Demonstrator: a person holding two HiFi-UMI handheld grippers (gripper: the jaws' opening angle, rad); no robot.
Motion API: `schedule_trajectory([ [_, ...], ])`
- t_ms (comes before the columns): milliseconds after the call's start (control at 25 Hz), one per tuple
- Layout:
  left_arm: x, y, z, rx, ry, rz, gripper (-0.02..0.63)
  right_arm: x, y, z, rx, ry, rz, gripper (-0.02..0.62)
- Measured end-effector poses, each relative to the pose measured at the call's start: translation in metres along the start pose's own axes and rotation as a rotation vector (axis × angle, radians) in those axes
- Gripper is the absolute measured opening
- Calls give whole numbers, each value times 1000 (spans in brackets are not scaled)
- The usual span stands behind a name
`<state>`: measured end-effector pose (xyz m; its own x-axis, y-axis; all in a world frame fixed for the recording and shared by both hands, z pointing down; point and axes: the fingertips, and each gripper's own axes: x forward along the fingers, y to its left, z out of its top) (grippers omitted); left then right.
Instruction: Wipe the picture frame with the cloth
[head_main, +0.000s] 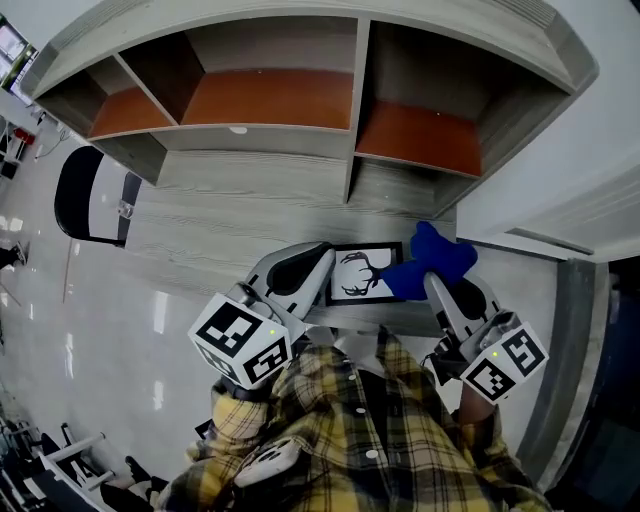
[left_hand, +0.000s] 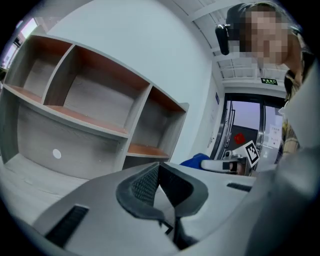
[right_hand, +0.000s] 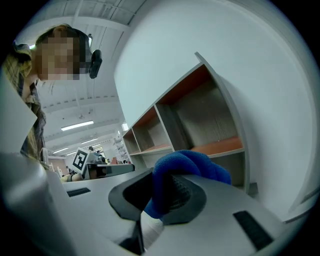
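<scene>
A black picture frame with an antler drawing is held near the desk's front edge. My left gripper is shut on its left edge. In the left gripper view the jaws meet, with only a thin pale sliver of the frame between them. A blue cloth is bunched at the frame's right side, and my right gripper is shut on it. In the right gripper view the cloth bulges out over the jaws. The left gripper view also catches the cloth.
A grey desk carries a shelf unit with orange-brown boards and empty compartments. A black chair stands at the left. A white wall and a door frame close off the right. My plaid shirt fills the bottom.
</scene>
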<state>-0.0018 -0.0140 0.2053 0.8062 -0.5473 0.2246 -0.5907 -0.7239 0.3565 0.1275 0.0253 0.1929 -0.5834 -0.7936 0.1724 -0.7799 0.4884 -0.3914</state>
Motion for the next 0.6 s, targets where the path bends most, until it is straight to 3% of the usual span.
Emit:
schedule_trajectory([
  [160,14,28,-21,-8,72,33,5,7,-8,-7,27,15,-26,52],
  [400,38,66,-74,-80,203,56,9,16,-21,-32,79,62,-61,52],
  [600,58,84,-127,-119,306,79,52,17,-34,-56,124,116,-78,52],
])
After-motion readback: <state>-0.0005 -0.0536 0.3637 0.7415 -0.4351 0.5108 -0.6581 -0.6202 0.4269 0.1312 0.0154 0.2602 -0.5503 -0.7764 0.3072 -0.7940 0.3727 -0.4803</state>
